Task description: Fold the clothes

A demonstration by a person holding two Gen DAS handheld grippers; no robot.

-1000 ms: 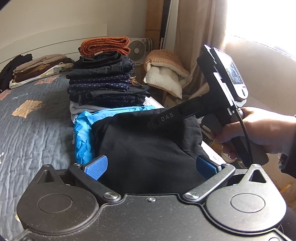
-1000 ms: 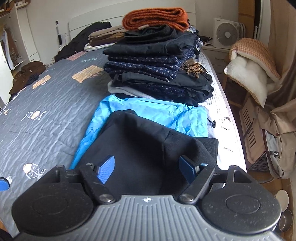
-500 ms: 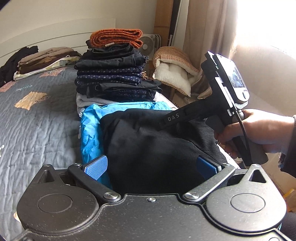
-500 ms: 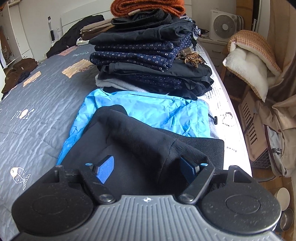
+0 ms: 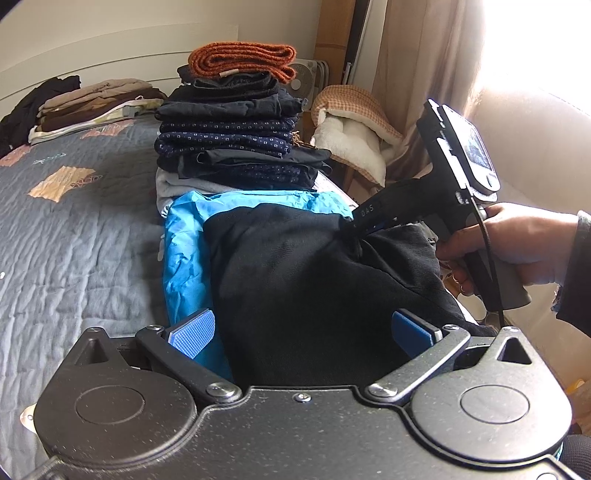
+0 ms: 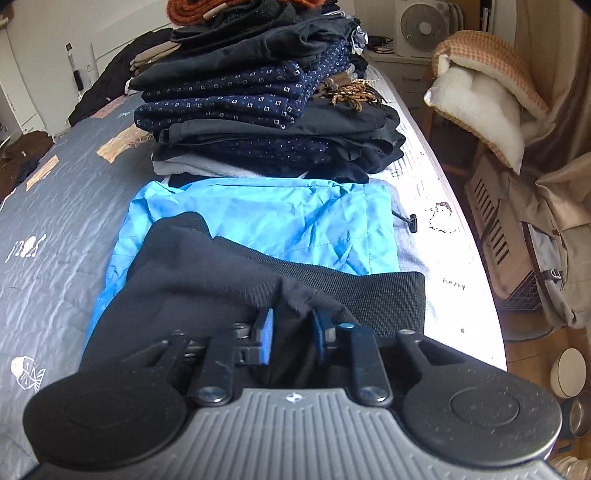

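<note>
A black garment (image 5: 295,277) (image 6: 192,280) lies bunched on a bright blue garment (image 5: 181,251) (image 6: 288,218) near the bed's right edge. My right gripper (image 6: 293,332) is shut on a raised fold of the black cloth, just before its ribbed hem (image 6: 369,291). The left wrist view shows the right gripper (image 5: 352,225) from the side, held by a hand (image 5: 524,243), with the cloth puckered at its tip. My left gripper (image 5: 301,328) is open, its blue pads (image 5: 192,332) wide apart on either side of the near part of the black garment.
A tall stack of folded dark clothes (image 5: 229,140) (image 6: 251,99), topped by an orange knit, stands just behind the blue garment. Another clothes pile (image 5: 92,107) lies far left on the grey quilt (image 5: 74,240). Off the bed's right edge are a cushion (image 6: 480,92), a fan (image 6: 421,26) and a bag (image 6: 554,258).
My right gripper has gone from open to shut, pinching a fold of the black garment. Both grippers have moved forward towards the stack. The left gripper stays open.
</note>
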